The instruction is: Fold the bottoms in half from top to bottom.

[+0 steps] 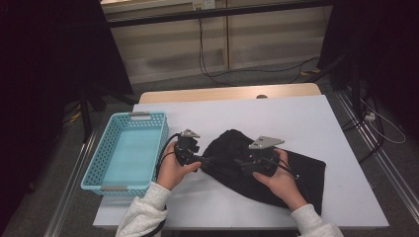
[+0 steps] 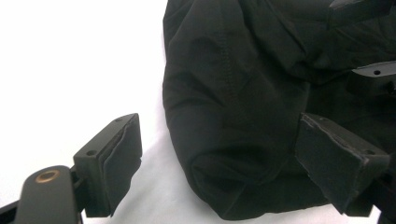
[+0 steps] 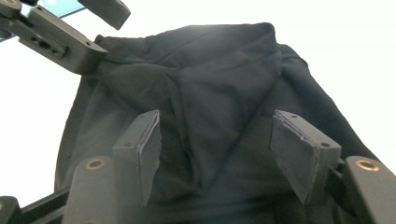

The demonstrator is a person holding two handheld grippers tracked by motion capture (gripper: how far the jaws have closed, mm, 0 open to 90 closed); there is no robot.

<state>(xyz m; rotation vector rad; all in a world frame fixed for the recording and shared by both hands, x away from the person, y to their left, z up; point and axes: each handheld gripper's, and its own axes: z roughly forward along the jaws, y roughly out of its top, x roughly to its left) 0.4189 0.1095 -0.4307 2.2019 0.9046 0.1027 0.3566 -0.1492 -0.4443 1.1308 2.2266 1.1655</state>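
Observation:
A crumpled black garment (image 1: pixel 306 173) lies on the white table (image 1: pixel 296 113), right of centre. My left gripper (image 1: pixel 203 160) is at the garment's left edge, pointing right. In the left gripper view its jaws (image 2: pixel 219 128) stand wide apart, with a rounded fold of the black cloth (image 2: pixel 233 116) between them; the left pad (image 2: pixel 121 158) is clear of the cloth. My right gripper (image 1: pixel 238 164) is over the middle of the garment, pointing left. Its jaws (image 3: pixel 215 119) are apart above the bunched cloth (image 3: pixel 215 84), pinching nothing.
A light blue plastic basket (image 1: pixel 94 168) stands empty at the table's left edge, close to my left hand. Bare white tabletop lies behind and to the right of the garment. Cables run over the floor (image 1: pixel 257 74) beyond the table's far edge.

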